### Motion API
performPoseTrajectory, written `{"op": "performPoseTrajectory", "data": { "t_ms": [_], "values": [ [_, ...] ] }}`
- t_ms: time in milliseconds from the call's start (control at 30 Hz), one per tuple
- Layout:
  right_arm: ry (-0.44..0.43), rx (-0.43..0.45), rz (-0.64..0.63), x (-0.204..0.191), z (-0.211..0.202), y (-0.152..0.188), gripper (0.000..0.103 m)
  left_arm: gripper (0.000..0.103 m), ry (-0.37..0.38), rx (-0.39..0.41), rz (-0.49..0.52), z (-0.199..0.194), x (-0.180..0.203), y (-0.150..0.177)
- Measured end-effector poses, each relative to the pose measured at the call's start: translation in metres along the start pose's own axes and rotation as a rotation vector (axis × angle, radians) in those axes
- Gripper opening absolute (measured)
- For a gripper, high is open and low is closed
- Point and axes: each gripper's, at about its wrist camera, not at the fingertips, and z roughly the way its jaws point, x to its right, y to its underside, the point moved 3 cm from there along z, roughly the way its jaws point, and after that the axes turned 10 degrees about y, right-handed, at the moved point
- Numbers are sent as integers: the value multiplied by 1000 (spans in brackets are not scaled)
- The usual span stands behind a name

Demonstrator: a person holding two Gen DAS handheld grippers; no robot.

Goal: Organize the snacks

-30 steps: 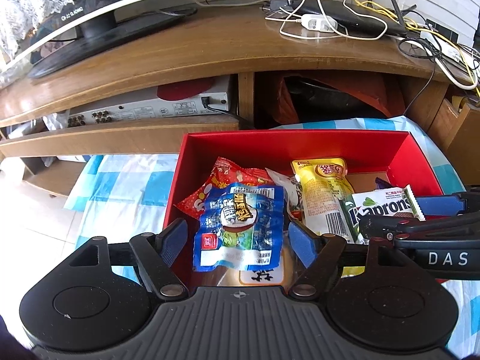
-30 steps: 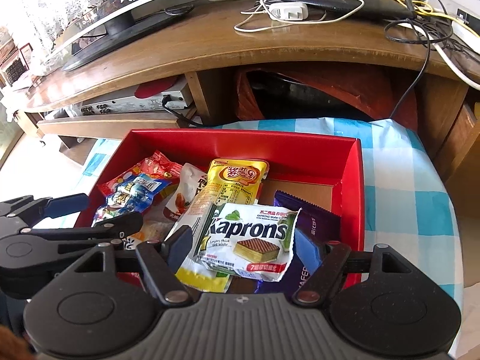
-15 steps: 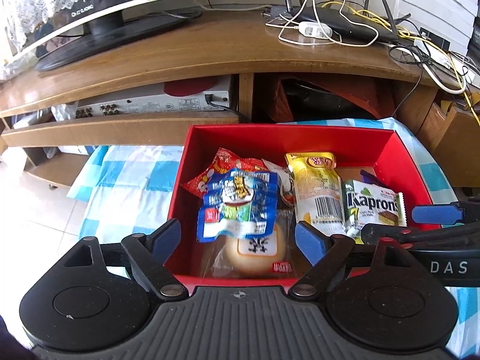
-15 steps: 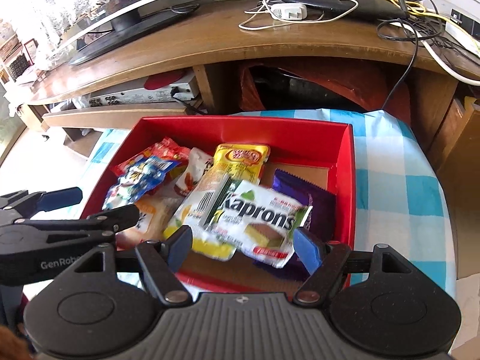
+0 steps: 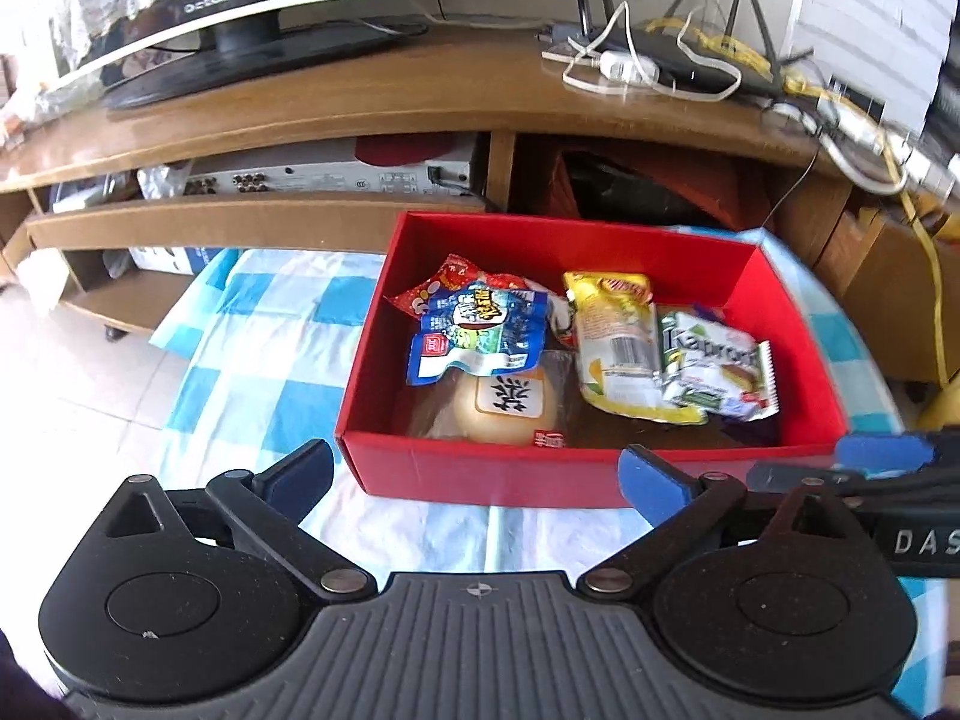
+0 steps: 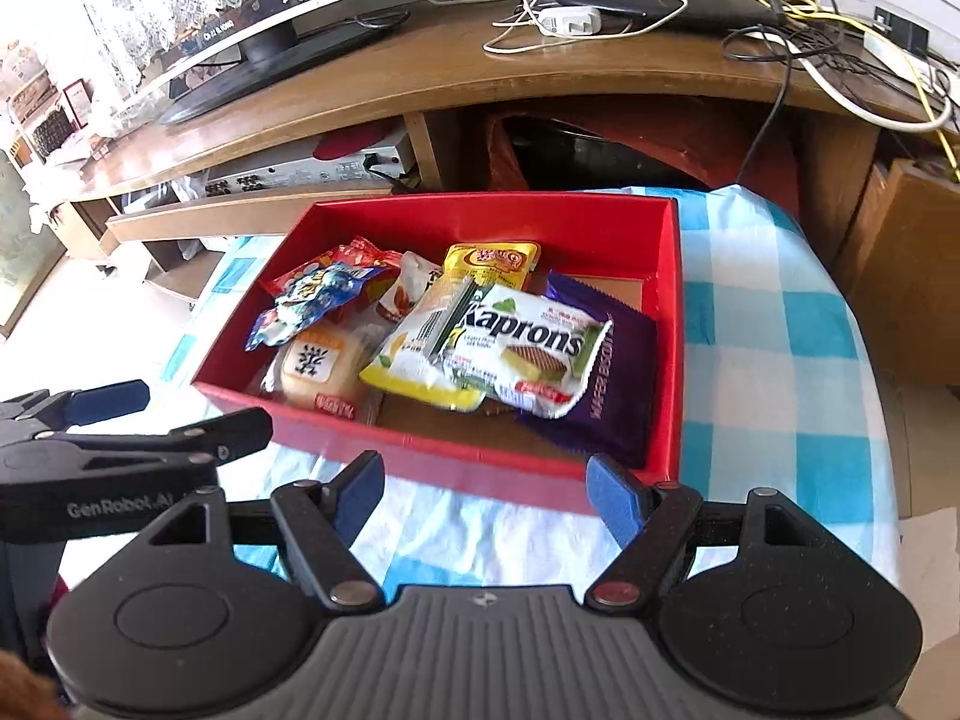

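Note:
A red box [image 5: 480, 474] [image 6: 672, 336] sits on a blue-checked cloth and holds several snacks: a blue packet [image 5: 477, 333] [image 6: 312, 294], a round bun [image 5: 507, 408] [image 6: 321, 366], a yellow packet [image 5: 618, 348] [image 6: 492, 261], a white Kaprons wafer pack [image 5: 714, 366] [image 6: 528, 348] and a purple wafer pack [image 6: 618, 384]. My left gripper [image 5: 474, 474] is open and empty, just in front of the box's near wall. My right gripper [image 6: 486, 492] is open and empty, also in front of the near wall. Each gripper shows at the edge of the other's view.
The blue-checked cloth [image 5: 252, 360] [image 6: 774, 324] covers the low table. Behind it stands a wooden TV stand [image 5: 384, 102] with a monitor, a router, tangled cables [image 6: 780, 30] and a silver player [image 5: 336, 177] on its shelf. Pale floor tiles lie at left.
Both grippers have pulled back from over the box to in front of its near wall. The blue packet and the Kaprons pack, earlier between the fingers, now lie in the box.

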Motion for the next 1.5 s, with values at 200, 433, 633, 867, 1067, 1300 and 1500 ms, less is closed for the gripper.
{"op": "performPoseTrajectory", "data": {
  "t_ms": [200,433,633,867,1067,1300,1500],
  "values": [
    [-13,20,4,0,-20,15,81,103,22,23,17,-15,3,14],
    [-9,6,7,2,-29,34,81,103,22,-9,26,-21,8,37],
    [-11,-3,13,3,-37,49,81,103,-29,-59,43,-21,11,53],
    [-14,-12,5,1,-42,62,81,103,-3,-49,17,-31,12,64],
    [-19,-10,-4,-3,-47,69,82,103,36,-63,10,-33,15,70],
    [-6,-27,-6,-1,-45,73,82,103,47,-60,-18,-35,13,74],
    [-2,-34,-13,-2,-44,75,82,103,40,-60,-10,-36,14,76]
  ]
}}
